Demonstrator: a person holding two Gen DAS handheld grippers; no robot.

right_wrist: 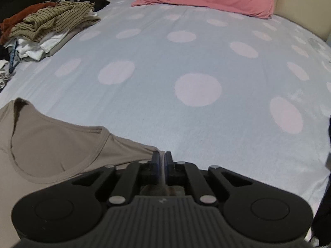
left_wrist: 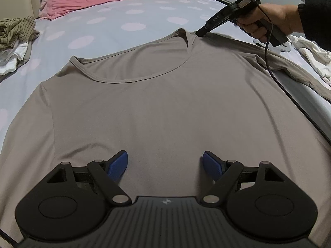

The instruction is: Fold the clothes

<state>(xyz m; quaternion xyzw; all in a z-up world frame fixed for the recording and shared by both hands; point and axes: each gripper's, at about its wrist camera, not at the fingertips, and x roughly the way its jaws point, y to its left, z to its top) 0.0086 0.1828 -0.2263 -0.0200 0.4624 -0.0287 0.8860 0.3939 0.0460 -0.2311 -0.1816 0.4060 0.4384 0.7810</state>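
Smooth matt taupe cloth shirt; soft dotted cotton-like bedsheet; matt black plastic gripper.

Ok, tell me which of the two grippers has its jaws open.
The left gripper: its blue pads stand wide apart above the grey-brown T-shirt. The right gripper is shut at the shirt's shoulder.

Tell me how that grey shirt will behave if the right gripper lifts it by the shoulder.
The grey shirt looks thin and smooth, so it will probably drape limp rather than hold shape. Pinched at one shoulder by the right gripper, the rest would likely drag across the bedsheet and bunch up.
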